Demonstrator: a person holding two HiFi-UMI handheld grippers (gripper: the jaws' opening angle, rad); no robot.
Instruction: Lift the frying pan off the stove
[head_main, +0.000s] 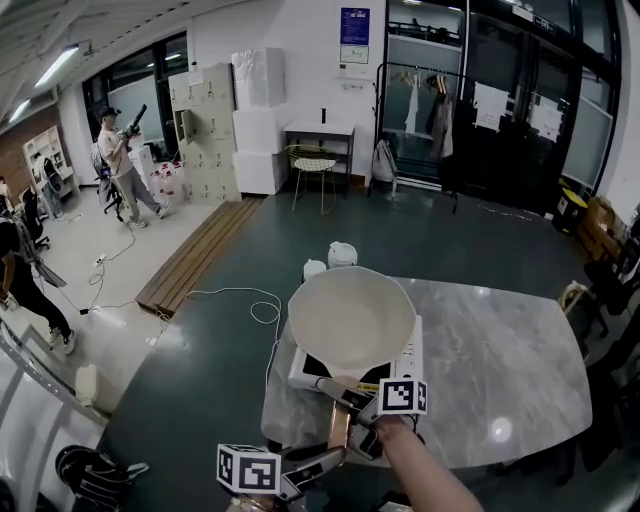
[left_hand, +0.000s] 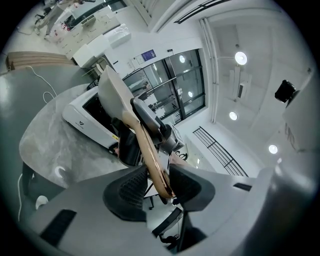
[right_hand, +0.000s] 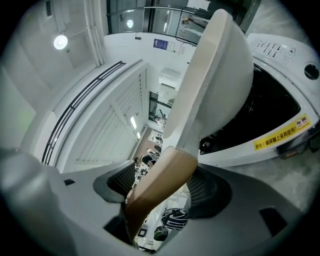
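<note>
A cream frying pan (head_main: 352, 312) with a tan wooden handle (head_main: 338, 425) hangs tilted over the white induction stove (head_main: 408, 360) on the marble table (head_main: 500, 360). My left gripper (head_main: 335, 455) is shut on the end of the handle (left_hand: 150, 155), which is pinched between both pads. My right gripper (head_main: 350, 400) sits further up the handle, close to the pan. In the right gripper view the handle (right_hand: 160, 185) runs between the jaws, with a gap showing beside the left pad (right_hand: 122, 182), so that gripper (right_hand: 161, 186) is open. The pan's underside (right_hand: 215, 75) stands clear of the stove's black glass (right_hand: 270, 120).
Two white containers (head_main: 342, 254) stand at the table's far edge behind the stove. A white cable (head_main: 250, 300) loops across the dark floor to the left. The table's near edge runs just in front of the grippers. People (head_main: 120, 160) stand far off at the left.
</note>
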